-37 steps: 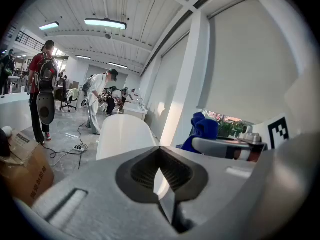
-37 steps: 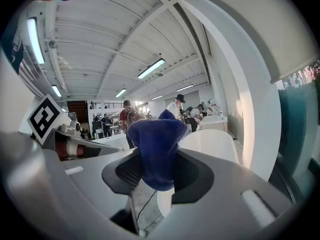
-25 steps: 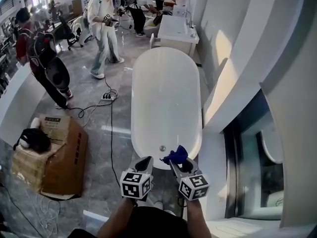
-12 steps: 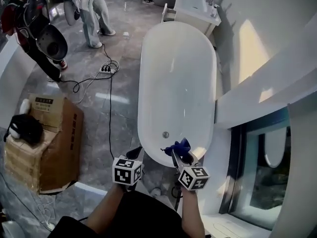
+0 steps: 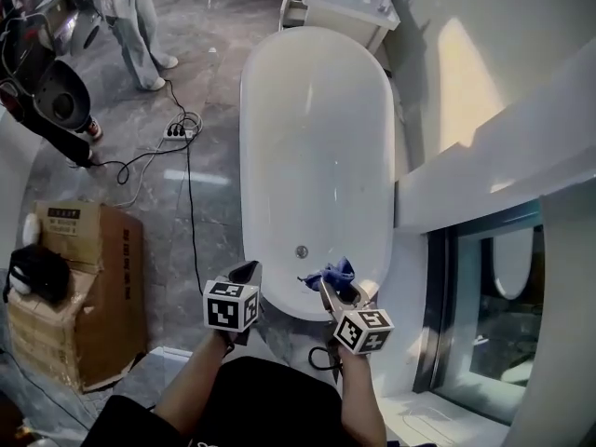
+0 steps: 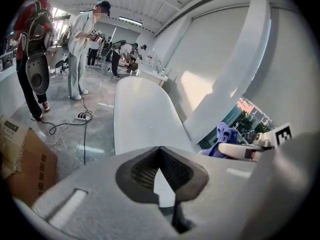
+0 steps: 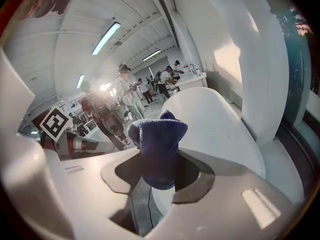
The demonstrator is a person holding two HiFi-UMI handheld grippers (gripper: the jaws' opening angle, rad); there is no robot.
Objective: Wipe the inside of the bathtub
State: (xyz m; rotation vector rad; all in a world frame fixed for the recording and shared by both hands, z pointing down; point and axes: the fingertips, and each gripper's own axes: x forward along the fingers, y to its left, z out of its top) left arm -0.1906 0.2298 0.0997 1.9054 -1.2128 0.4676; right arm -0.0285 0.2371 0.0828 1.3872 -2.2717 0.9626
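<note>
Down at the near end of the white tub (image 5: 317,128), the right claw (image 5: 328,288) is clenched on a blue cloth (image 5: 333,274). The cloth bunches up out of the jaws and sits over the tub's near right rim, close to the drain (image 5: 301,251) and a little right of it. In the right gripper view the cloth fills the gap between the jaws and sticks up past their tips.

The left claw (image 5: 245,272) is just beside the tub's near left rim, over the grey floor (image 5: 200,222). Its jaws are closed tip to tip with nothing between them. The two claws are near each other, side by side.

On the floor to the left is a cardboard box (image 5: 88,287) with a black bag (image 5: 33,273) on top. Farther off lies a power strip (image 5: 174,131) with trailing cords, and a person (image 5: 130,21) stands beyond it.
</note>
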